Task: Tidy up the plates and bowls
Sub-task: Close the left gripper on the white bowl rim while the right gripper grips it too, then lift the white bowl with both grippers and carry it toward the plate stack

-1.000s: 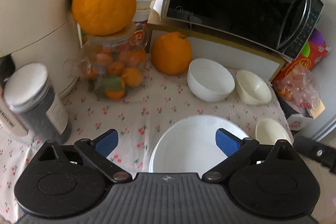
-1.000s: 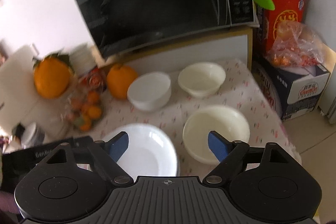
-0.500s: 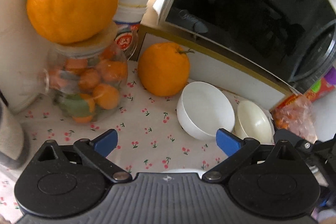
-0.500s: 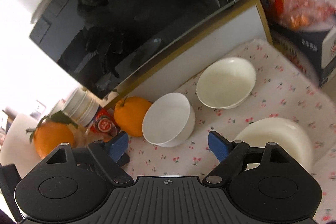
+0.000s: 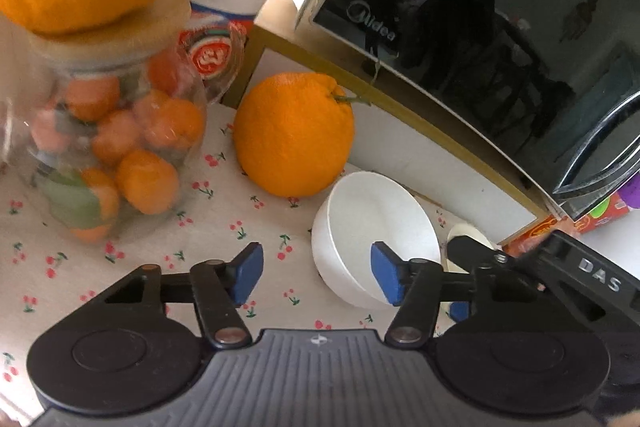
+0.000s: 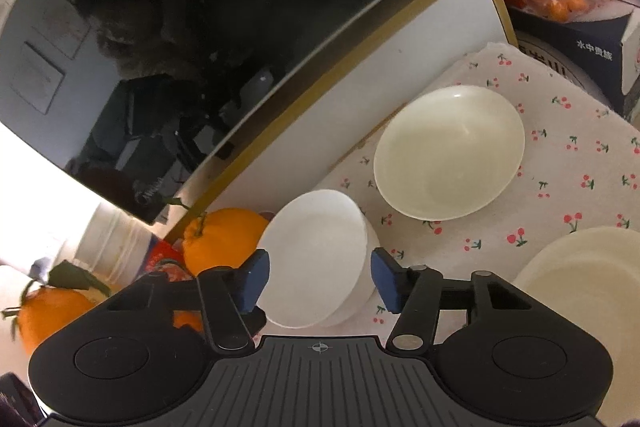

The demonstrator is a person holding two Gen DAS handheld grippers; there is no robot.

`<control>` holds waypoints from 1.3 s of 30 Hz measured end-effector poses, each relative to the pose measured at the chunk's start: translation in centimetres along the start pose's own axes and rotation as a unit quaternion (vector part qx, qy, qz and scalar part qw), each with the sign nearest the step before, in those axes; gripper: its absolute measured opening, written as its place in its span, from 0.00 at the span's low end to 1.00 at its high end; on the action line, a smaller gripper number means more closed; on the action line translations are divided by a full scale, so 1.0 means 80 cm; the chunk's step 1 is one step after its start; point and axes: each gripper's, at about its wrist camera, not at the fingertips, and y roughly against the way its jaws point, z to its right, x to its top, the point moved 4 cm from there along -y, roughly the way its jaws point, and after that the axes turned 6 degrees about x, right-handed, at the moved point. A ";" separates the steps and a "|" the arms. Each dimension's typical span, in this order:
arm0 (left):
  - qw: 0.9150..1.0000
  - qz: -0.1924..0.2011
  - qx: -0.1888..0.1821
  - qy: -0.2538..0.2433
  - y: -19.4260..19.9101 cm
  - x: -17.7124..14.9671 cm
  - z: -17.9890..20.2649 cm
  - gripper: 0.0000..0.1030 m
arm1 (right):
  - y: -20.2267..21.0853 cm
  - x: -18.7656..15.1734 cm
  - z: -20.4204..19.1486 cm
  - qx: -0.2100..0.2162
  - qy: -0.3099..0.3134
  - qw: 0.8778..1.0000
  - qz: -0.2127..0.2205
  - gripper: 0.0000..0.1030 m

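the white bowl (image 6: 316, 259), on the cloth beside the orange (image 5: 294, 135), is framed between the closing, not yet touching jaws of the right gripper (image 6: 318, 281), while only its near wall is straddled by the closing left gripper (image 5: 318, 277).

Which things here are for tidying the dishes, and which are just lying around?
For the job:
round white bowl
shallow cream bowl
wide cream plate

Just lying about:
big loose orange
glass jar of small oranges
black microwave
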 end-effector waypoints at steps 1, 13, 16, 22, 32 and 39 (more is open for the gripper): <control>1.000 -0.004 -0.002 -0.002 -0.003 -0.001 0.002 0.49 | -0.004 -0.001 0.001 -0.002 -0.005 1.000 -0.001 0.52; 1.000 -0.012 -0.025 0.010 -0.008 -0.007 -0.007 0.23 | -0.034 -0.021 0.022 -0.028 -0.026 0.999 -0.017 0.28; 0.999 -0.012 -0.030 0.008 -0.010 -0.007 -0.006 0.17 | -0.035 -0.022 0.023 -0.028 -0.020 0.999 -0.015 0.21; 0.999 -0.016 -0.029 0.005 -0.017 -0.011 -0.005 0.12 | -0.037 -0.022 0.028 -0.024 -0.022 0.999 -0.014 0.16; 0.999 -0.012 -0.015 0.028 -0.030 -0.015 -0.016 0.23 | -0.043 -0.027 0.029 -0.025 -0.026 0.999 -0.020 0.18; 0.999 -0.015 -0.025 0.034 -0.028 -0.018 -0.022 0.09 | -0.049 -0.034 0.034 -0.022 -0.026 0.999 -0.031 0.14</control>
